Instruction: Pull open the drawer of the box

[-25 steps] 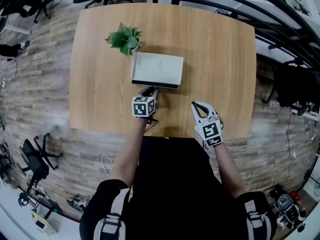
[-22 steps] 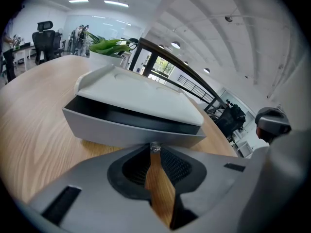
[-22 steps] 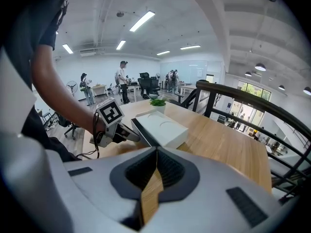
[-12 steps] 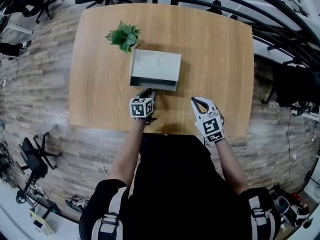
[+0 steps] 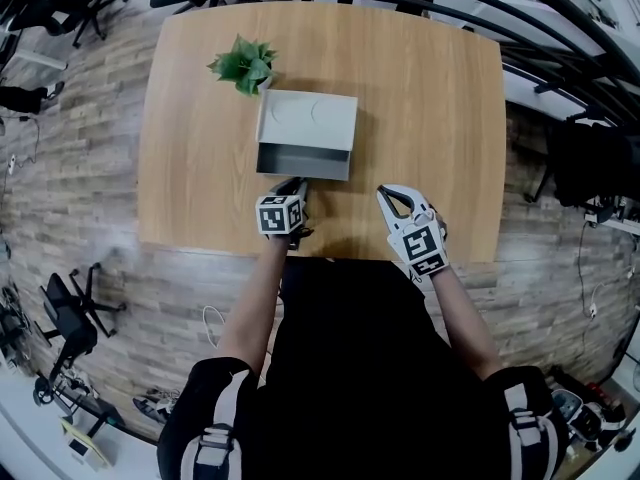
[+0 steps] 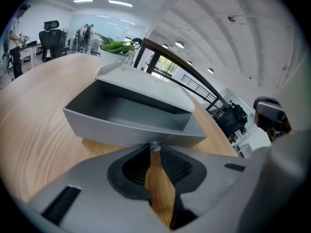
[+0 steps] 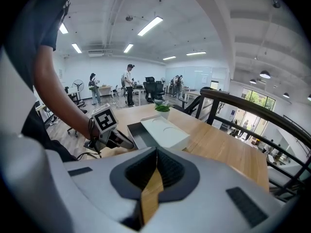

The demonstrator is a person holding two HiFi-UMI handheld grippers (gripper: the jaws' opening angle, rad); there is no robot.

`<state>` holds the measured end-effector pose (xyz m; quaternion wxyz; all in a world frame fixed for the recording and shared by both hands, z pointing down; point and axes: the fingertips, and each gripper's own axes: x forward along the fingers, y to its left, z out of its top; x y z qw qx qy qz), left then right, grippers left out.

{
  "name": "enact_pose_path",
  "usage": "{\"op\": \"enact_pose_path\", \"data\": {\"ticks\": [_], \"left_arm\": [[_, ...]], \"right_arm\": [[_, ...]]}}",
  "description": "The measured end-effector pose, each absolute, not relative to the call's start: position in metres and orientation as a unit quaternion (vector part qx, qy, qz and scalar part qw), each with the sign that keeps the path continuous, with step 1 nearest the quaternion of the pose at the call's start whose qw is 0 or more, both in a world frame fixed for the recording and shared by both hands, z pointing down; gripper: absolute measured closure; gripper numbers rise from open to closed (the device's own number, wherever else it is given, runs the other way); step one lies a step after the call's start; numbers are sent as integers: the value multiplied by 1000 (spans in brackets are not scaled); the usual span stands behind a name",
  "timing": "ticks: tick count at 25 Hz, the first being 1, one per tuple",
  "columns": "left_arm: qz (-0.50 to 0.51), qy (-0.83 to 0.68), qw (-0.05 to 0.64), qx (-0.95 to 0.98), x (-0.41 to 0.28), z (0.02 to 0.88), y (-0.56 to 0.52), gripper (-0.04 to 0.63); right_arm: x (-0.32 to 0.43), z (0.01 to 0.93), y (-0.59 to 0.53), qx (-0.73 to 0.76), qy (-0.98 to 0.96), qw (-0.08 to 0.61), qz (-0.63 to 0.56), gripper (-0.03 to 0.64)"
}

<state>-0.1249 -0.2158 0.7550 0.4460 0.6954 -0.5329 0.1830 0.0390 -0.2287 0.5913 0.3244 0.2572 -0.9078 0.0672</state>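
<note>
The grey-white box (image 5: 308,118) lies in the middle of the wooden table (image 5: 430,98). Its drawer (image 5: 303,160) stands pulled out toward me, showing a dark bare inside. In the left gripper view the drawer (image 6: 129,115) fills the middle, its front wall just beyond the jaws. My left gripper (image 5: 296,185) (image 6: 155,148) is shut on the small metal knob (image 6: 155,146) on the drawer front. My right gripper (image 5: 391,196) (image 7: 156,152) hovers over the table to the right of the drawer, shut with nothing in it. The right gripper view shows the box (image 7: 165,130) and the left gripper (image 7: 121,141).
A small green potted plant (image 5: 244,64) stands at the box's far left corner. The table's near edge (image 5: 330,253) runs just under both grippers. Office chairs (image 5: 70,313) and black railings (image 5: 560,58) surround the table, and people stand far off in the room.
The left gripper has drawn back toward me with the knob in it, and the drawer has slid out from nearly closed to well open. The right gripper stayed about where it was.
</note>
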Motion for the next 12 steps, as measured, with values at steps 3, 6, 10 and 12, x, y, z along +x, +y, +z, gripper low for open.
{"op": "enact_pose_path", "data": {"ticks": [3, 6, 10, 12], "left_arm": [[181, -537, 448, 691, -124, 755, -211, 511], [181, -537, 447, 692, -122, 755, -206, 511], [177, -543, 446, 690, -122, 756, -201, 511], [176, -544, 445, 689, -122, 756, -200, 511]], "right_arm": [[43, 590, -227, 258, -908, 324, 65, 592], [47, 589, -223, 259, -908, 324, 64, 592], [48, 589, -217, 258, -909, 321, 62, 592], [49, 588, -215, 259, -910, 318, 62, 592]]}}
